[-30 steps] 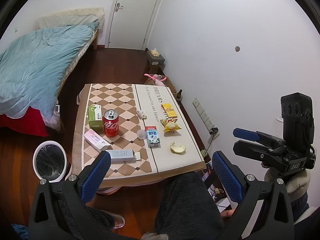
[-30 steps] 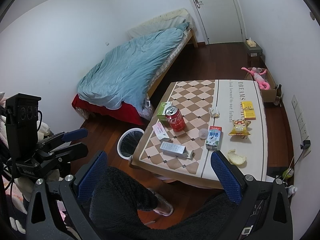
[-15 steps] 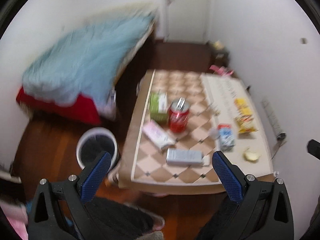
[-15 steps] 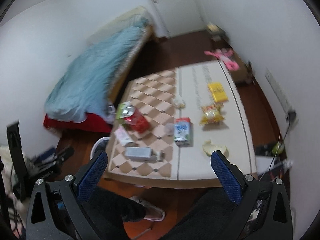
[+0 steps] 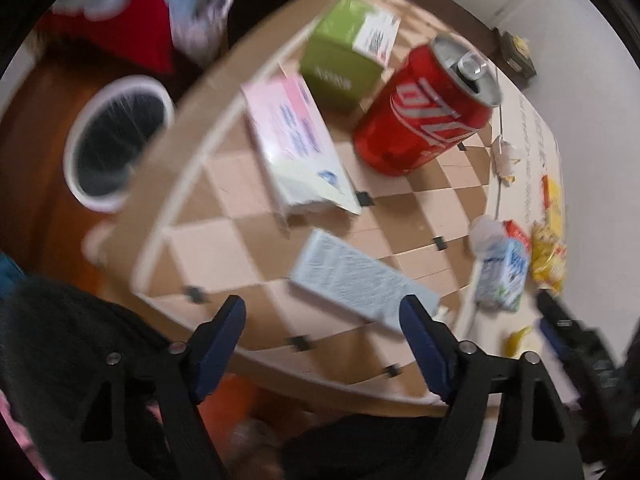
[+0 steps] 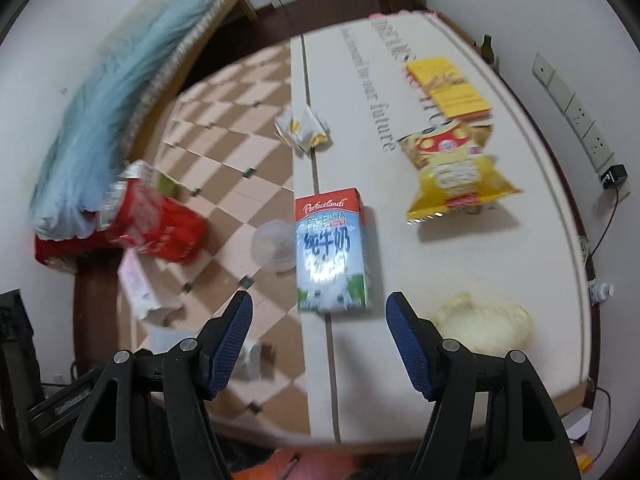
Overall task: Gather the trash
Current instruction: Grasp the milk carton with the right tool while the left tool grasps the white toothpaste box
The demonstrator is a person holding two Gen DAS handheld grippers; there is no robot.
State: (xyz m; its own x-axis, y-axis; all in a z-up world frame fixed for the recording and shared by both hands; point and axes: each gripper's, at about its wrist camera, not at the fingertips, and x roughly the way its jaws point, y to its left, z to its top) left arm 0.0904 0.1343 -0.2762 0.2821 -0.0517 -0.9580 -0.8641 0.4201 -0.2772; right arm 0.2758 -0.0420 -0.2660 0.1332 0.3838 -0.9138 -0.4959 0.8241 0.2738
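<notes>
My left gripper has its jaws spread wide with nothing between them. It hangs tilted over the near edge of the table, and its blue pads frame the pale blue flat box, which lies just beyond the tips, not touched. Farther out I see the pink-and-white box, then the green box and the red soda can standing beside it. The left view is motion-blurred.

My right gripper is also wide open and empty. It is held level above the near edge, pointing along the seam between the chequered and the white halves of the table. The milk carton lies flat just ahead of the tips, between the lines of the 2 fingers, apart from both. A clear plastic cup touches its left side. To the right of the tips a pale peel lies on bare white surface. Farther off are the yellow snack bag, the yellow box and a crumpled wrapper.

The white half around the carton has open room on its right. The white-rimmed waste bin stands on the floor just off the table's left edge.
</notes>
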